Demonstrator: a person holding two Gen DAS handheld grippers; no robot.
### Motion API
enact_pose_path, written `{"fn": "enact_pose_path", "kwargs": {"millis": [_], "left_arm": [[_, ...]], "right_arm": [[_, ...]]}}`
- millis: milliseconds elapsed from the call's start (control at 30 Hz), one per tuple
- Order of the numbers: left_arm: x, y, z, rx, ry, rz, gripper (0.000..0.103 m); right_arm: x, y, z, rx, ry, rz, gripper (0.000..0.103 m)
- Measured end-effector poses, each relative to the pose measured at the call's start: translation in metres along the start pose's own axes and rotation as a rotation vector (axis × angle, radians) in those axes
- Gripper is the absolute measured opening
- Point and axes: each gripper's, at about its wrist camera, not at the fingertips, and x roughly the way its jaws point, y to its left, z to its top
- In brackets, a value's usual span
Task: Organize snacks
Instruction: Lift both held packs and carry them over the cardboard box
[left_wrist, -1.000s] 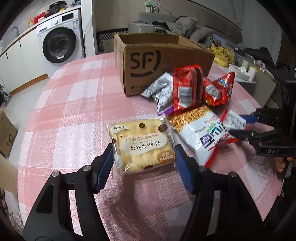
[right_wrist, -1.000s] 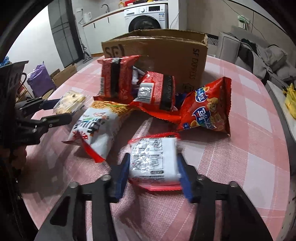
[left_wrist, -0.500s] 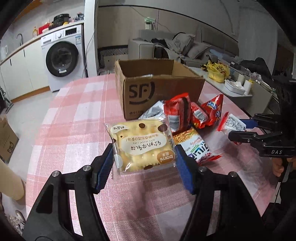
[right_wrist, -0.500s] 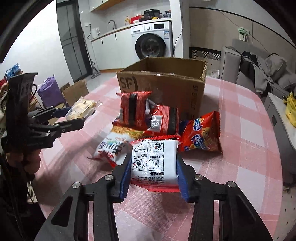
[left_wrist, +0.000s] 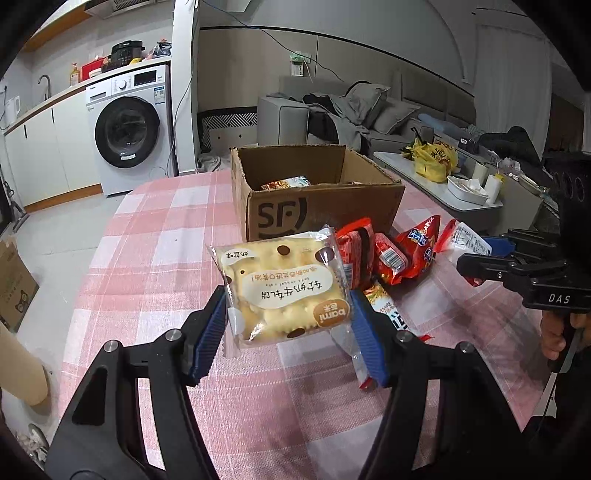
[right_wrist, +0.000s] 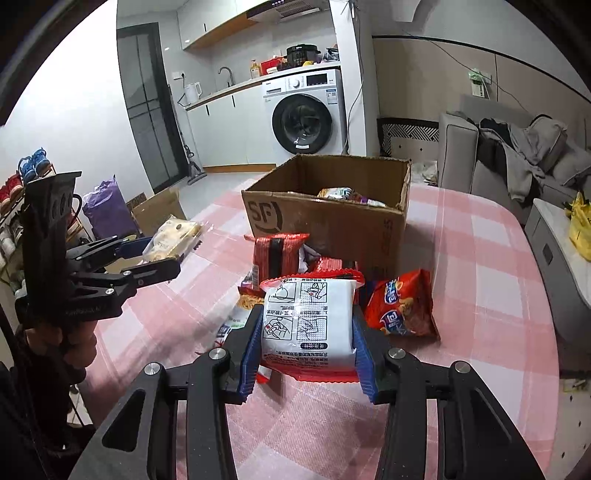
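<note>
Snacks are split between both tongs and the table: the left gripper (left_wrist: 288, 328) clamps a yellow cake packet (left_wrist: 282, 286) by its side edges, lifted clear of the pink checked tablecloth (left_wrist: 155, 229), and the right gripper (right_wrist: 304, 349) pinches a white noodle pack (right_wrist: 308, 319) the same way, also off the cloth. Beyond the right tongs lie an orange-red chip bag (right_wrist: 400, 306) and a red striped packet (right_wrist: 277, 254), crowded against the near wall of the open cardboard box (right_wrist: 332, 225), which already holds some packets. The top of the box is open, and bare cloth runs to the table's left and right edges
</note>
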Motion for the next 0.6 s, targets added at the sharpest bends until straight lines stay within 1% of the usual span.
{"fn": "enact_pose_path", "kwargs": {"millis": [233, 433, 600], "left_arm": [[0.003, 0.0, 0.007, -0.013, -0.007, -0.002, 0.062], [0.003, -0.004, 0.022, -0.007, -0.025, -0.003, 0.062], [0.0, -0.004, 0.039, -0.01, -0.057, 0.002, 0.062]], "right_arm": [[0.0, 0.0, 0.008, -0.002, -0.013, -0.005, 0.044], [-0.004, -0.004, 0.029, -0.011, -0.051, -0.023, 0.044], [-0.004, -0.008, 0.047, -0.008, -0.086, -0.03, 0.044]]}}
